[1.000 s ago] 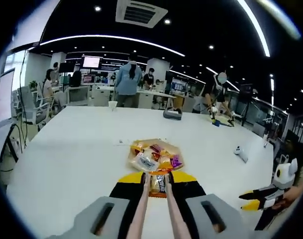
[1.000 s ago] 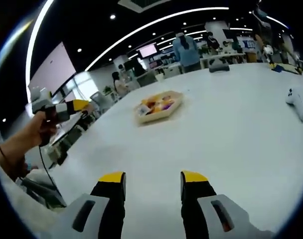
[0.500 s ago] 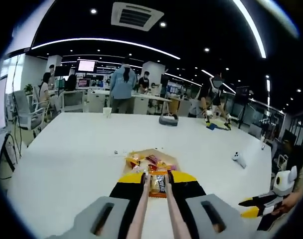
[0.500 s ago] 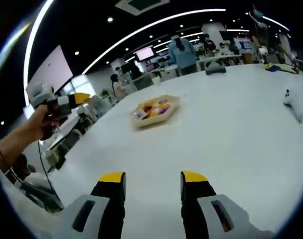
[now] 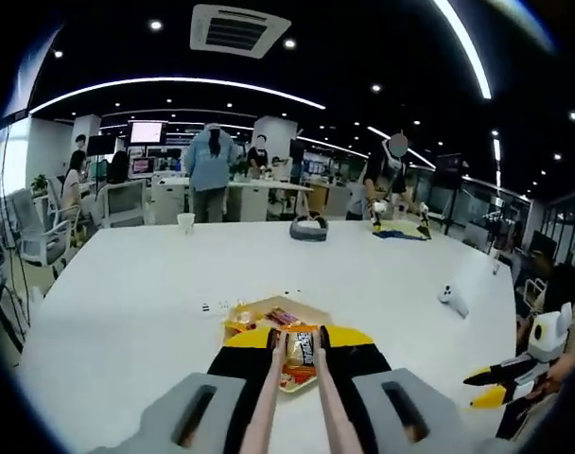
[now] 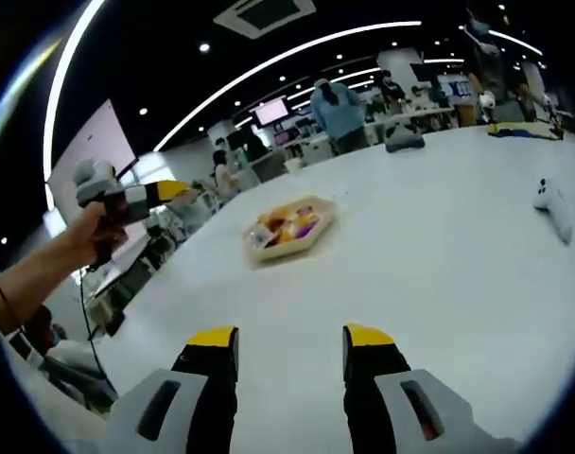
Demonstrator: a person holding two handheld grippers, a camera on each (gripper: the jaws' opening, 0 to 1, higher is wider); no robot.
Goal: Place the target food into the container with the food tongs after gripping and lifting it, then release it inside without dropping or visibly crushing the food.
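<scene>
The left gripper [image 5: 297,342] holds a pair of food tongs [image 5: 289,397] between its jaws; the jaws press the two pale arms of the tongs together, and the tips of the tongs are clamped on a snack packet [image 5: 298,348] with orange and dark print. The packet is raised in the air, and from this view it is in front of the wooden tray [image 5: 259,307], which stands on the white table [image 5: 127,284] and already holds several other coloured snack packets. In the right gripper view, the left gripper [image 6: 165,193] is seen at the left side, held in a person's hand [image 6: 84,241] well above the table edge. To the right of it, the tray [image 6: 289,227] lies in the middle of the table. The right gripper [image 6: 290,338] hovers low over the bare table, its two yellow-tipped jaws are apart and nothing is between them. At the far right a small white controller [image 6: 552,200] lies on the table.
</scene>
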